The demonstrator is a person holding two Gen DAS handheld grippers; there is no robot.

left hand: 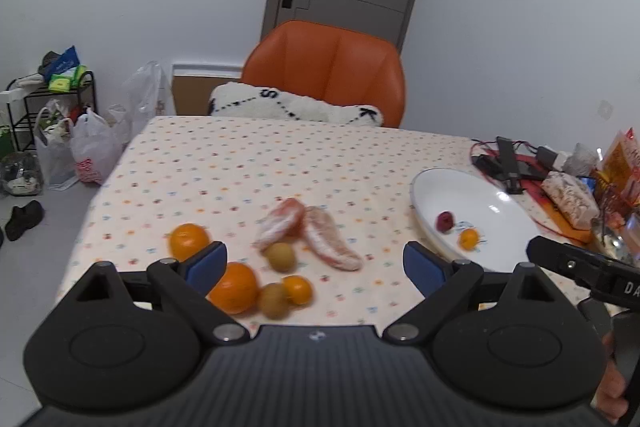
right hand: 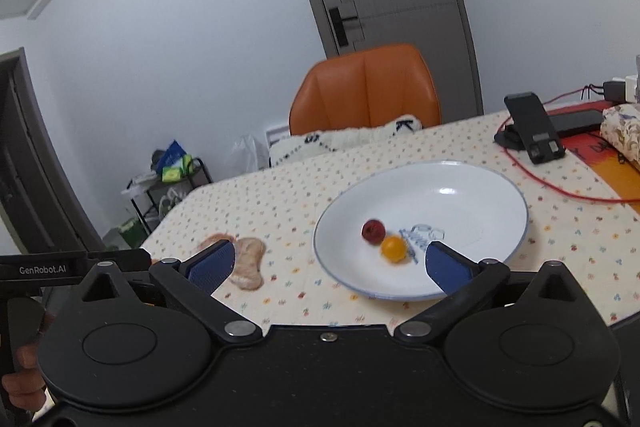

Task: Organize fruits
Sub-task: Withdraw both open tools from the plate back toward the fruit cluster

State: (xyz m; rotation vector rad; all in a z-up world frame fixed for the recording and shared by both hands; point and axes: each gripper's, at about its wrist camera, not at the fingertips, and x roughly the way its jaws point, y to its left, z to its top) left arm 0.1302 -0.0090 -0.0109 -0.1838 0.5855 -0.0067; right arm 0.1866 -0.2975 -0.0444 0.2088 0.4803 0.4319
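From your left wrist camera, your left tool [left hand: 315, 262] hangs over the near edge of the table [left hand: 248, 163] with its blue pads spread wide and nothing between them. Most of the fruit lies loose on the dotted cloth just ahead of it. One orange [left hand: 189, 241] sits beside the left pad, and a larger orange [left hand: 234, 287] lies just in front of that pad. Next to the larger one a brown round fruit [left hand: 274, 300] touches a small orange [left hand: 297, 289]. A second brown fruit [left hand: 281, 257] rests against two peeled pomelo segments [left hand: 308, 233] at the middle of the table. To the right stands the white plate [left hand: 448, 187], with a dark red fruit [left hand: 445, 221] and a small yellow-orange fruit [left hand: 469, 239] on it, slightly apart. Your other tool's black body shows at the right edge.

From your right wrist camera, your right tool [right hand: 327, 265] is also spread wide and empty, held above the near rim of the white plate [right hand: 480, 187]. The dark red fruit [right hand: 373, 231] and the yellow-orange fruit [right hand: 393, 249] touch each other near the plate's centre. One pomelo segment [right hand: 249, 263] lies on the cloth left of the plate, the other mostly hidden behind the left pad. An orange chair [right hand: 366, 89] stands at the far side of the table.
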